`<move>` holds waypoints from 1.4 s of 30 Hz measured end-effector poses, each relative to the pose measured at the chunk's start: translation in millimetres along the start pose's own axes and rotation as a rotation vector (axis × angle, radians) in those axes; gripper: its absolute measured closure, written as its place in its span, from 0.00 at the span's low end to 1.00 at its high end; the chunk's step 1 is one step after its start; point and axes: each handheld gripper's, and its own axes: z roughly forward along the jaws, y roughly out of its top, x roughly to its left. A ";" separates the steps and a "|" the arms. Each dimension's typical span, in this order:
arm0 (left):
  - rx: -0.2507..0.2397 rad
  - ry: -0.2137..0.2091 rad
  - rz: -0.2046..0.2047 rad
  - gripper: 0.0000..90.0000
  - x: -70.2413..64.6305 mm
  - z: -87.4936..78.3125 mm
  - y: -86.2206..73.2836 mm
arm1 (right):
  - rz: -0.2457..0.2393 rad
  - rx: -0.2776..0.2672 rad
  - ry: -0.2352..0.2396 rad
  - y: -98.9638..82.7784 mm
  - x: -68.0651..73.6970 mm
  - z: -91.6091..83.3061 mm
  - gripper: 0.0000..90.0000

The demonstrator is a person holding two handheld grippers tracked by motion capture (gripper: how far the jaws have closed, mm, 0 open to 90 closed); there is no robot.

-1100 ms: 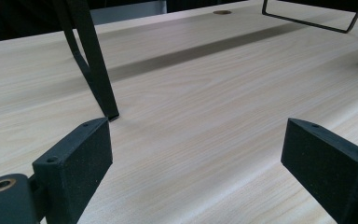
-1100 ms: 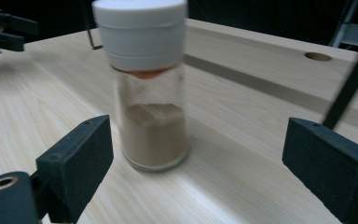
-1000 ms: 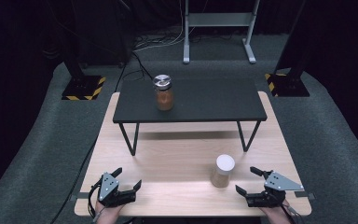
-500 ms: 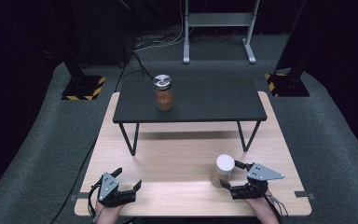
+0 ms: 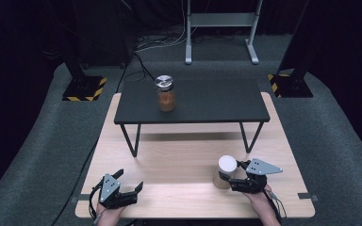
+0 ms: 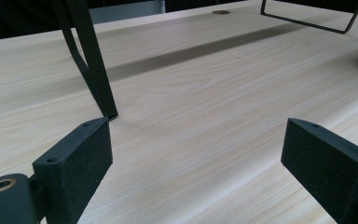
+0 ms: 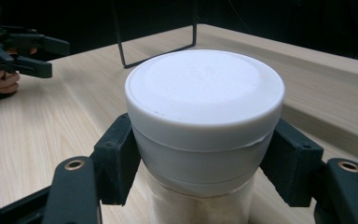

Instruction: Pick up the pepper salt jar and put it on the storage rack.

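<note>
A jar with a white lid (image 5: 226, 170) stands on the wooden table (image 5: 179, 155) at the front right. My right gripper (image 5: 230, 181) reaches it from the right, and its jaws have just been closing. In the right gripper view both pads press on the white-lidded jar (image 7: 204, 93) just under the lid, so my right gripper (image 7: 200, 158) is shut on it. My left gripper (image 5: 131, 180) rests at the front left, open, with nothing between its jaws. The left gripper view shows that gripper (image 6: 200, 154) over bare wood. A second jar with a silver lid (image 5: 165, 94) stands on the low black table (image 5: 217, 101).
The low black table spans the back half of the wooden table on thin wire legs (image 6: 91, 60). Two stands with yellow-and-black bases (image 5: 82, 87) flank it on the grey floor, and a metal frame (image 5: 221, 28) stands behind. The other hand and its gripper (image 7: 18, 51) appear far left in the right gripper view.
My right gripper has moved left to the white-lidded jar and closed its jaws on it. The left gripper has stayed where it was, open.
</note>
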 end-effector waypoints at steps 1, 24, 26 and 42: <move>0.000 0.000 0.000 0.09 0.0 0.0 0.0 | 0.000 0.007 -0.005 2.1 1.4 0.4 0.37; 0.001 0.001 -0.005 0.09 0.2 0.1 0.1 | -0.004 0.000 -0.012 64.1 -4.9 -15.9 0.37; 0.000 0.001 -0.005 0.09 0.3 0.0 -0.1 | -0.008 0.003 -0.011 73.5 -6.0 -16.7 0.37; 0.004 -0.001 -0.001 0.09 0.2 0.4 0.6 | -0.023 0.012 -0.017 145.0 -9.0 -22.3 0.37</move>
